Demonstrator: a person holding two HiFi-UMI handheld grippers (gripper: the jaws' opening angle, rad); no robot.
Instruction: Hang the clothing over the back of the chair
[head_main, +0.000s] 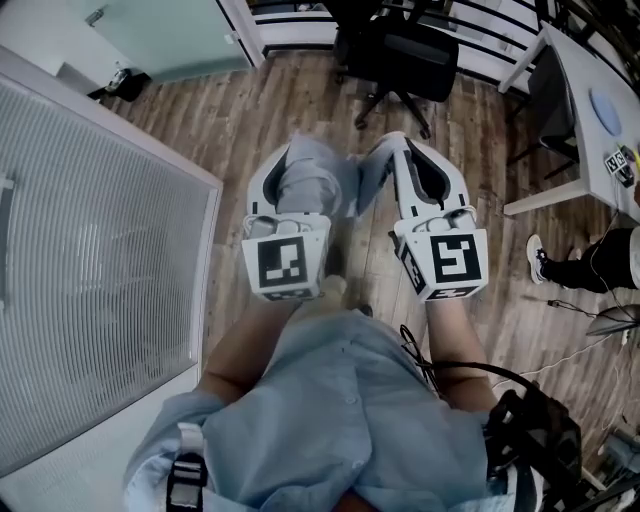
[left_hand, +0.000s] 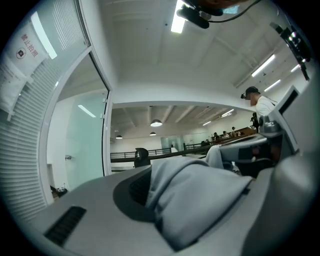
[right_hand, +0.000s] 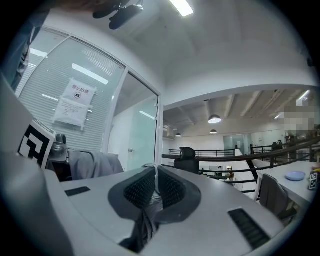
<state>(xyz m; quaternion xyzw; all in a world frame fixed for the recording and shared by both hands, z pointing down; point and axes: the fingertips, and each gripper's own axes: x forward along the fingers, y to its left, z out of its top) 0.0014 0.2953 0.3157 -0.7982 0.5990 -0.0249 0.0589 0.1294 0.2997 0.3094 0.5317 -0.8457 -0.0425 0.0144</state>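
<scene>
A grey piece of clothing hangs between my two grippers, held up above the wooden floor. My left gripper is shut on one bunched end of the clothing, which drapes over its jaws. My right gripper is shut on a thin fold of the clothing, pinched between its dark pads. Both grippers point level toward a black office chair, which stands a good way ahead. The chair shows small and far in the right gripper view.
A glass partition with blinds runs along the left. A white desk stands at the right, with another person's leg and shoe beside it. Black cables hang near my right arm.
</scene>
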